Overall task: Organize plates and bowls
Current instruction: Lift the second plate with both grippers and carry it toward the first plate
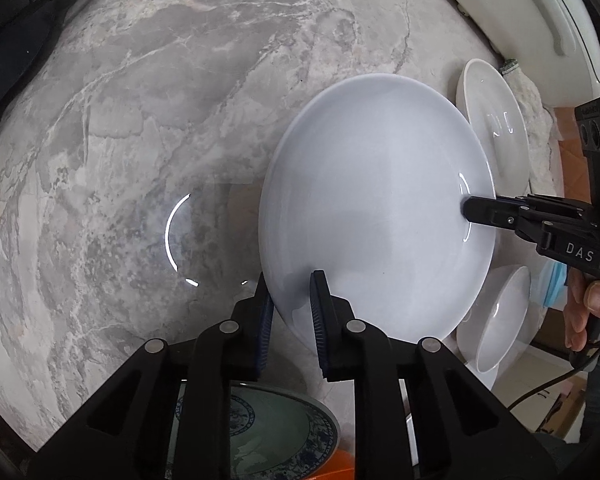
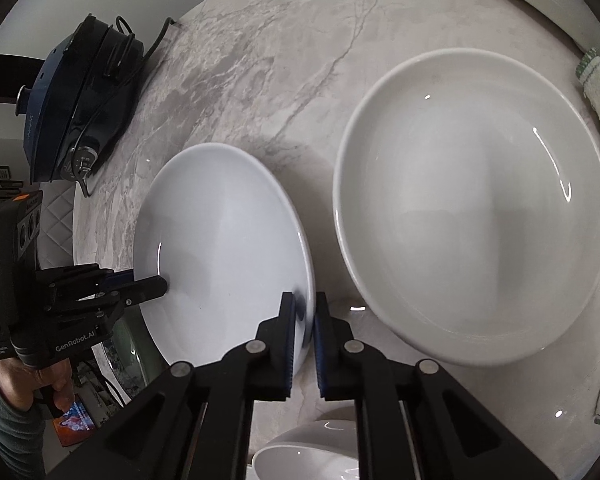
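Both tools (image 1: 292, 304) (image 2: 304, 312) grip white plate (image 1: 375, 208) beside cream plate (image 2: 471, 208).

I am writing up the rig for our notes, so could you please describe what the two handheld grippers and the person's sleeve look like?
Both grippers, the left gripper and the right gripper, are matte black linkages with silver pivot pins and ribbed blue pads. White lettering marks their bodies: "DAS" on the right, "GenRobot.AI" on the left. A thin black cable hangs below the right one. The sleeve is grey-green.
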A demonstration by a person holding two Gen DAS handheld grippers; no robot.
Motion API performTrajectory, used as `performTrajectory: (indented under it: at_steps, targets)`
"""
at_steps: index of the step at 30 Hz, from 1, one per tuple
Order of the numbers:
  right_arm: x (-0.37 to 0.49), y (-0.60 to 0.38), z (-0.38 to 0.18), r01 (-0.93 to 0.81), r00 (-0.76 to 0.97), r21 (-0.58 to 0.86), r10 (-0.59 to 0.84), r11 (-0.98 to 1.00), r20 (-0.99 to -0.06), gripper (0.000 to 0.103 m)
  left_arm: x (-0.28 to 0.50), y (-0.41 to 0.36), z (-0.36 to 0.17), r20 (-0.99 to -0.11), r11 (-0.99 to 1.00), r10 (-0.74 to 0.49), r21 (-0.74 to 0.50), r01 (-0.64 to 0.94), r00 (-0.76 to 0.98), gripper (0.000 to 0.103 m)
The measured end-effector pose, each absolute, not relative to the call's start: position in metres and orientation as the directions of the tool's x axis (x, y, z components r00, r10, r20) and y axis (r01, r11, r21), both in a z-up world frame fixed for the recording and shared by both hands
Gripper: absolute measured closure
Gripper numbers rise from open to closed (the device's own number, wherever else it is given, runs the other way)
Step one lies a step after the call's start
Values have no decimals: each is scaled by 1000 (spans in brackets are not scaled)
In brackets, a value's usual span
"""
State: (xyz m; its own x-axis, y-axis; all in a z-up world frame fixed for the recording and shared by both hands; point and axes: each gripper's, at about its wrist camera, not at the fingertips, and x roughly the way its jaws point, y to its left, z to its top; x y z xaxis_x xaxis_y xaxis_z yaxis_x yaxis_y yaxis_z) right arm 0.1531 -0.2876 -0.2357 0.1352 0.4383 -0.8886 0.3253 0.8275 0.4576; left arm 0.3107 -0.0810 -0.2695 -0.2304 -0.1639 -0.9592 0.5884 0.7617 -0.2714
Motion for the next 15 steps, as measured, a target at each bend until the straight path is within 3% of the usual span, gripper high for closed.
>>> performTrajectory:
  at_steps: [15]
  targets:
    - [101, -288, -145, 249, 261, 497, 436, 832, -861, 92, 245, -66, -169, -945, 708, -283, -319, 630, -161, 87]
